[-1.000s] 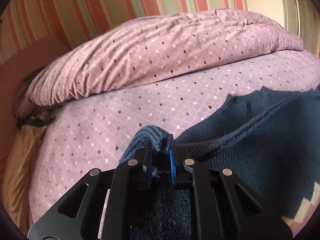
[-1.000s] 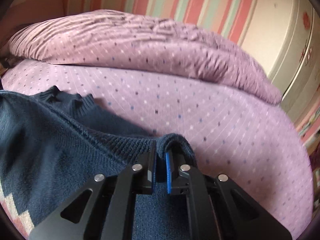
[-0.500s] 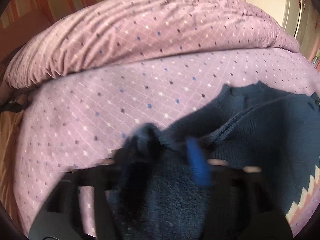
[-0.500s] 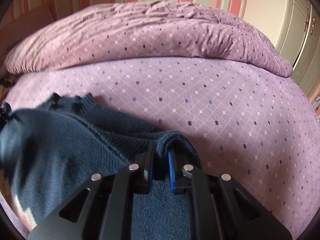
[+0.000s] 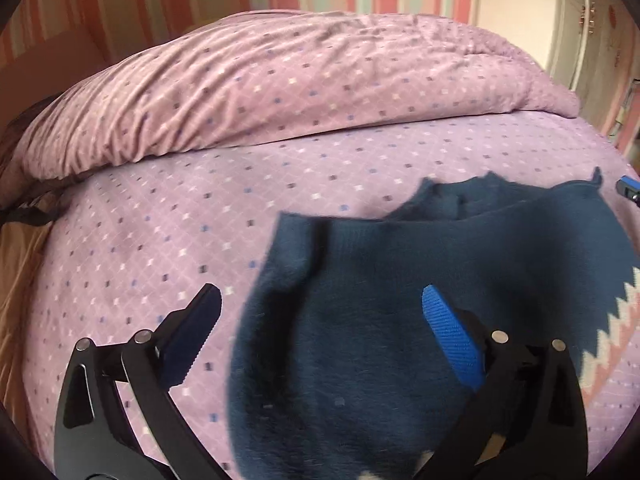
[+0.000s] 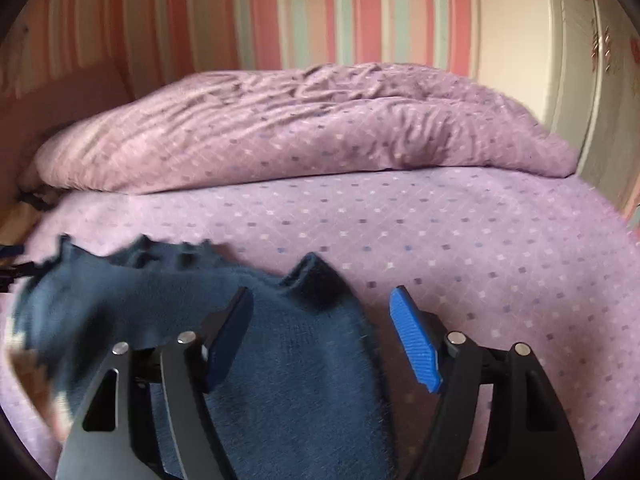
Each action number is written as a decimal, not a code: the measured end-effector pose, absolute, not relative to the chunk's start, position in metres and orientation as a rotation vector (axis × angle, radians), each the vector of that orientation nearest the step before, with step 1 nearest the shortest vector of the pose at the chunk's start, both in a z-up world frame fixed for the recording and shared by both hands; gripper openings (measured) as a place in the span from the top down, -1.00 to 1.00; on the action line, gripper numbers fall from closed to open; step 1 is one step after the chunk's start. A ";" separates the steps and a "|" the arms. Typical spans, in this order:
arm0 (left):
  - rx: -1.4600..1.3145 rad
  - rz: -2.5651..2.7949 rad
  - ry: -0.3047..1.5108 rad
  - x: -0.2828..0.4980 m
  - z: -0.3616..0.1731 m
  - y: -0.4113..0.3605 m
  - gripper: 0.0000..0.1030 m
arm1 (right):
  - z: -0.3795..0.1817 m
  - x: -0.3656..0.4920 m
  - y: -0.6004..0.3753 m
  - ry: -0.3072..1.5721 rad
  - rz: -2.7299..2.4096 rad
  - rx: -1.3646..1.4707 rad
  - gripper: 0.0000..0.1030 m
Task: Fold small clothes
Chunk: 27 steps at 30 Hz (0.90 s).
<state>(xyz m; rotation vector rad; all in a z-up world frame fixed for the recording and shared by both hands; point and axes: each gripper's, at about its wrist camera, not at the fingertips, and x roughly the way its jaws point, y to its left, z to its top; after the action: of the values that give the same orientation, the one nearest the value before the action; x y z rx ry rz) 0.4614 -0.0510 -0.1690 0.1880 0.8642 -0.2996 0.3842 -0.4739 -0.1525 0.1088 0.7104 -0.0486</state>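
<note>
A small navy knit sweater with a pink and white zigzag band lies on the purple dotted bed sheet. My left gripper is open and empty above the sweater's left side. My right gripper is open and empty above the sweater's right side. The sweater looks blurred with motion in the right wrist view. The right gripper's blue tip shows at the right edge of the left wrist view.
A bunched purple duvet lies across the far side of the bed. A striped wall stands behind it. A pale wardrobe door is at the right. An orange fabric lies by the bed's left edge.
Both grippers were shut on the sweater's edges. They have opened and let go, and the sweater now lies on the sheet. Both grippers have pulled back and up.
</note>
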 end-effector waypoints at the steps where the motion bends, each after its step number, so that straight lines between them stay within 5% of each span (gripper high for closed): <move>1: 0.184 -0.315 0.864 0.461 -0.167 -0.057 -0.94 | -0.155 0.386 -0.470 0.741 0.015 0.115 -0.52; 17: 0.230 -0.355 0.874 0.452 -0.177 -0.084 -0.94 | -0.229 0.488 -0.457 1.092 0.006 0.170 -0.49; 27: 0.076 -0.382 0.964 0.481 -0.173 -0.093 -0.94 | -0.155 0.435 -0.433 0.830 0.057 0.087 -0.69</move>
<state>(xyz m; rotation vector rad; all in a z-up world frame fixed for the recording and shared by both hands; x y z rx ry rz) 0.4813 -0.0933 -0.1731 0.0760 0.9641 -0.3821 0.4349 -0.4326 -0.1553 0.0871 0.8298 0.0572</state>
